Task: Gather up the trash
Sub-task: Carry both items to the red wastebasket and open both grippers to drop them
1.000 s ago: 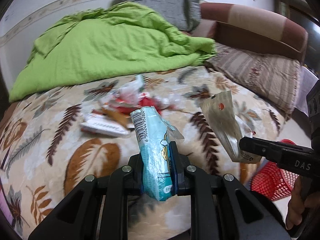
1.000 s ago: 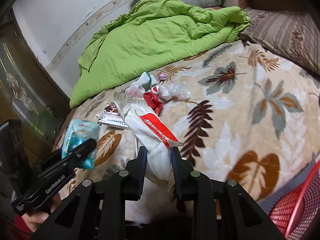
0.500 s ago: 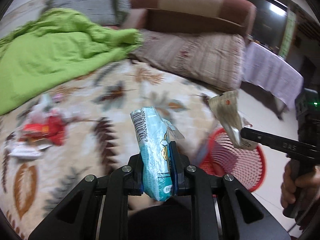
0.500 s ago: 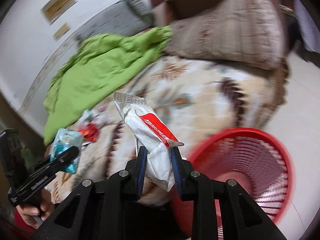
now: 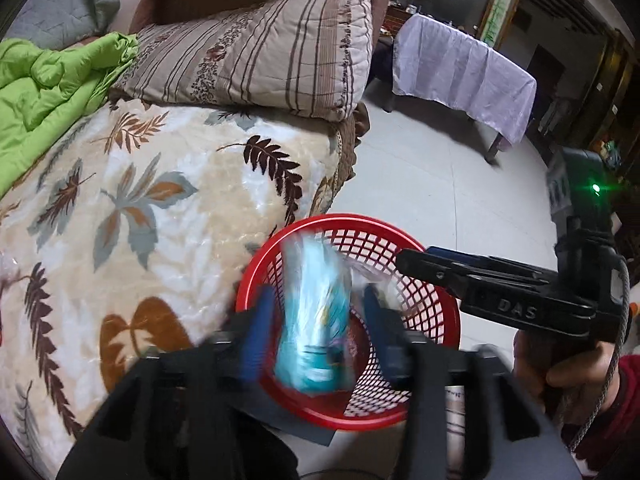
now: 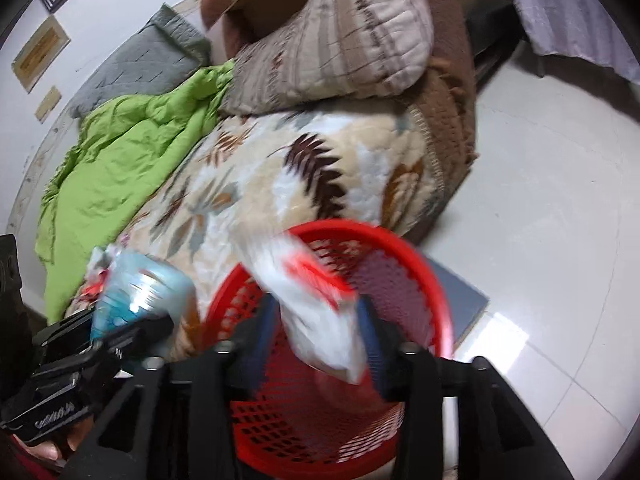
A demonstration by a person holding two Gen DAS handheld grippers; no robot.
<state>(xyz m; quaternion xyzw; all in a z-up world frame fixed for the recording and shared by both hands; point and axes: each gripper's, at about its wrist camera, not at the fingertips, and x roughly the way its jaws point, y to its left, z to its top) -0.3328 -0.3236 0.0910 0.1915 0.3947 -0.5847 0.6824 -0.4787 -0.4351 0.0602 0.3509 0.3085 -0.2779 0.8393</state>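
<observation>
A red mesh basket [image 5: 400,240] [image 6: 432,280] stands on the floor against the bed's corner. My left gripper [image 5: 318,320] hangs over it with its jaws opening. A blurred blue wrapper [image 5: 312,320] [image 6: 136,292] sits loose between the fingers [image 5: 258,324], clear of both pads. My right gripper [image 6: 316,328] is also over the basket, jaws opening, and a white wrapper with a red stripe [image 6: 320,312] slips free between them. In the left wrist view the right gripper [image 5: 404,258] reaches in from the right over the rim.
The bed's leaf-patterned blanket [image 5: 140,220] lies left of the basket, with a green quilt [image 6: 120,168] and a striped pillow [image 5: 260,52] behind. Some litter [image 6: 98,276] remains on the bed. A cloth-covered table [image 5: 460,64] stands across the tiled floor [image 6: 540,200].
Both grippers swung right from over the bed to above the red basket and tilted down. Their jaws, clamped on the wrappers before, have parted, and both wrappers now hang loose and blurred.
</observation>
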